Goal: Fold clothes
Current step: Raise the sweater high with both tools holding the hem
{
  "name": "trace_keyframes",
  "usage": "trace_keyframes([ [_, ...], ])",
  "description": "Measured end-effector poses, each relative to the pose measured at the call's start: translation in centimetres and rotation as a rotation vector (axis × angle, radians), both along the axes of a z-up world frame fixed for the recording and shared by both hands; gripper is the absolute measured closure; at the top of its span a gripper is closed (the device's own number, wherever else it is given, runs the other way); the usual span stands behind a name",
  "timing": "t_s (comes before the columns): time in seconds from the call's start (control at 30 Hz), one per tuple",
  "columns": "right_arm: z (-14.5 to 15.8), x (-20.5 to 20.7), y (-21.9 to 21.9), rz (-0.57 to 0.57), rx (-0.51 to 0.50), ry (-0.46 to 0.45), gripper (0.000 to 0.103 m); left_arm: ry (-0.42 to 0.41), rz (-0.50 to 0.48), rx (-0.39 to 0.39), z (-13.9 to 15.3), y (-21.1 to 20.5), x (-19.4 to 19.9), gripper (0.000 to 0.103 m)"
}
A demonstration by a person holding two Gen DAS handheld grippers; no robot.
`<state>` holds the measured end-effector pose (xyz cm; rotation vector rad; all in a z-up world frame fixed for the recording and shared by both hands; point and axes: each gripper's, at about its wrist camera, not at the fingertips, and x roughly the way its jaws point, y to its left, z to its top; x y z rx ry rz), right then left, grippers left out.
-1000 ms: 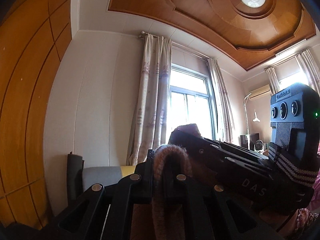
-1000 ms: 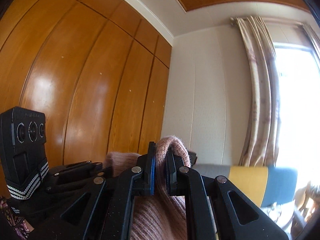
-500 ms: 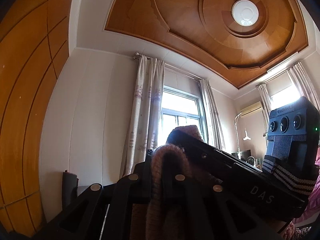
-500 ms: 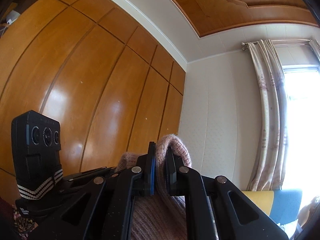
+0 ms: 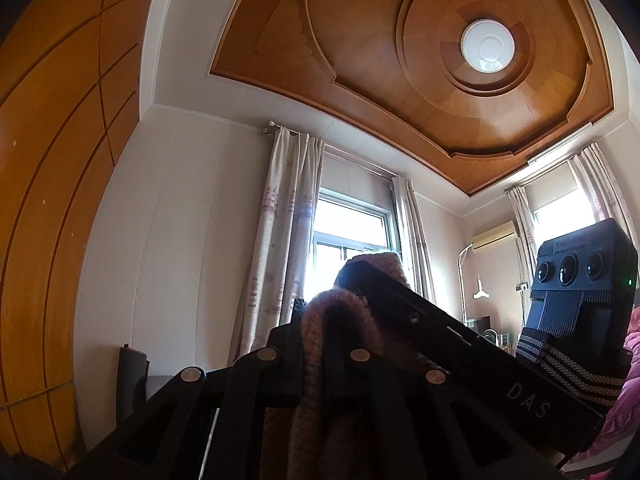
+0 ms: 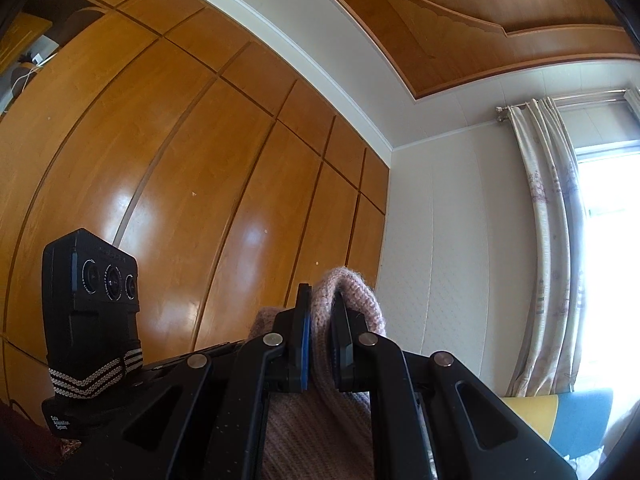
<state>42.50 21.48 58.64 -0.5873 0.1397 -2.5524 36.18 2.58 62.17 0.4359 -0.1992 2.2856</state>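
A pink knitted sweater (image 6: pixel 328 360) is pinched between the jaws of my right gripper (image 6: pixel 322 304), which is shut on a fold of it; the knit bulges above the fingertips and hangs below. In the left wrist view my left gripper (image 5: pixel 320 320) is shut on another fold of the same sweater (image 5: pixel 316 368), dark against the window light. Both grippers point upward toward the walls and ceiling. The right gripper's body (image 5: pixel 480 352) crosses the left view from the right, and the left gripper's camera block (image 6: pixel 90 284) shows at the left of the right view. The rest of the garment is hidden below.
Glossy wooden wardrobe doors (image 6: pixel 180 200) fill the left. A curtained window (image 5: pixel 348 236) is ahead, with a wooden ceiling and round lamp (image 5: pixel 488 46) above. A blue and yellow cushion (image 6: pixel 560 416) lies low right. Pink bedding (image 5: pixel 624 400) shows at the far right edge.
Both grippers have risen and tilted upward with the sweater still held: more ceiling and less furniture shows in both views. The grips have not changed.
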Motion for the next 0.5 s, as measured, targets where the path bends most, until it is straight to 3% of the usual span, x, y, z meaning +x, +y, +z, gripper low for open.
trace_keyframes([
  [0.17,-1.7,0.2,0.2,0.007,-0.023,-0.012,0.095,0.004,0.016,-0.005,-1.6,0.5,0.1,0.100],
  [0.27,-3.4,-1.6,0.6,-0.004,-0.050,-0.081,0.095,-0.066,0.018,-0.019,-3.9,1.7,-2.5,0.099],
  [0.4,-7.5,-5.1,0.8,-0.047,-0.065,-0.172,0.095,-0.191,0.015,-0.032,-9.2,3.2,-7.5,0.099],
  [0.5,-12.2,-7.7,1.0,-0.086,-0.083,-0.238,0.095,-0.267,0.032,-0.053,-14.7,4.3,-10.3,0.099],
])
